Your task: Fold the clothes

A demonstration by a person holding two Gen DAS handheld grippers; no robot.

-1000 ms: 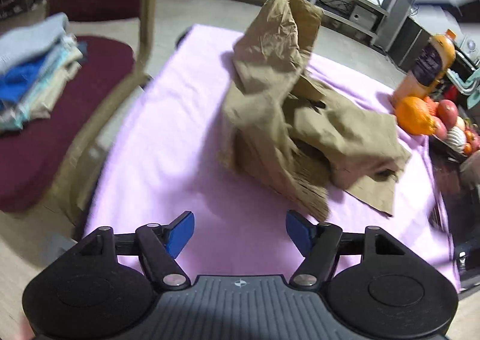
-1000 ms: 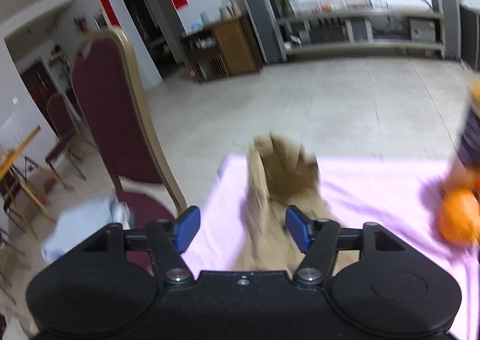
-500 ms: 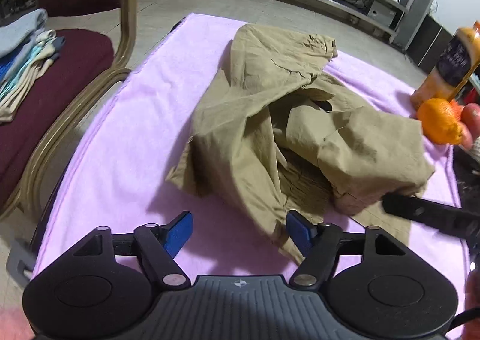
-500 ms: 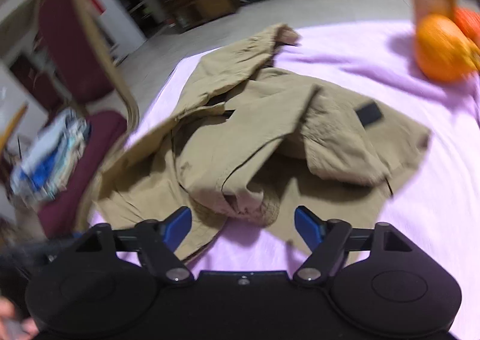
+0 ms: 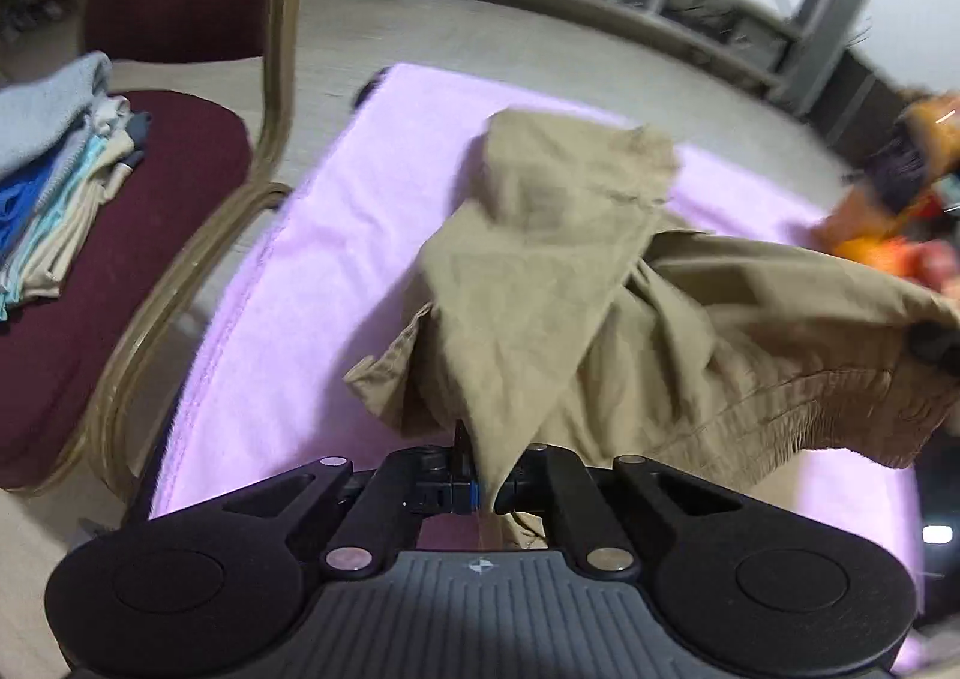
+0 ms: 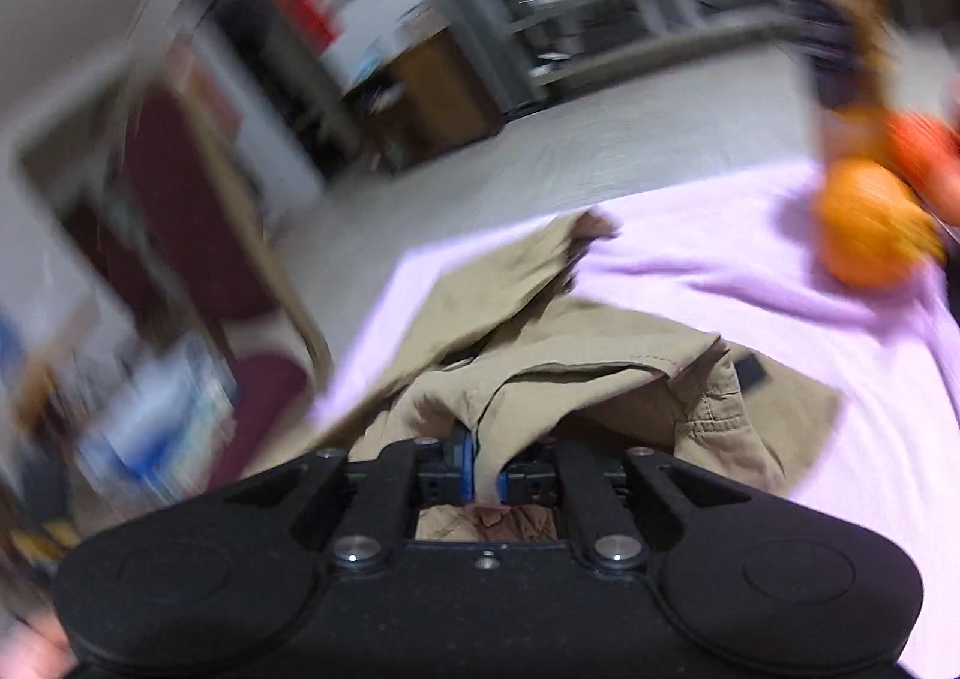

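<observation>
Left gripper point(image 5: 483, 490) pinching the tan garment point(image 5: 600, 283), right gripper point(image 6: 486, 478) clamping another fold, garment partly lifting off the pink cloth point(image 5: 336, 259), folded stack point(image 5: 54, 169) sitting on chair point(image 5: 150, 211)

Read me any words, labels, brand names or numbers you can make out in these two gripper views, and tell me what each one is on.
No text can be read.
Bottle label: dark, too blurred to read.
Red strips by the doorway: smeared by motion, unreadable.
Left gripper body: one small round emblem, no letters.
Tan garment: no print visible.
</observation>
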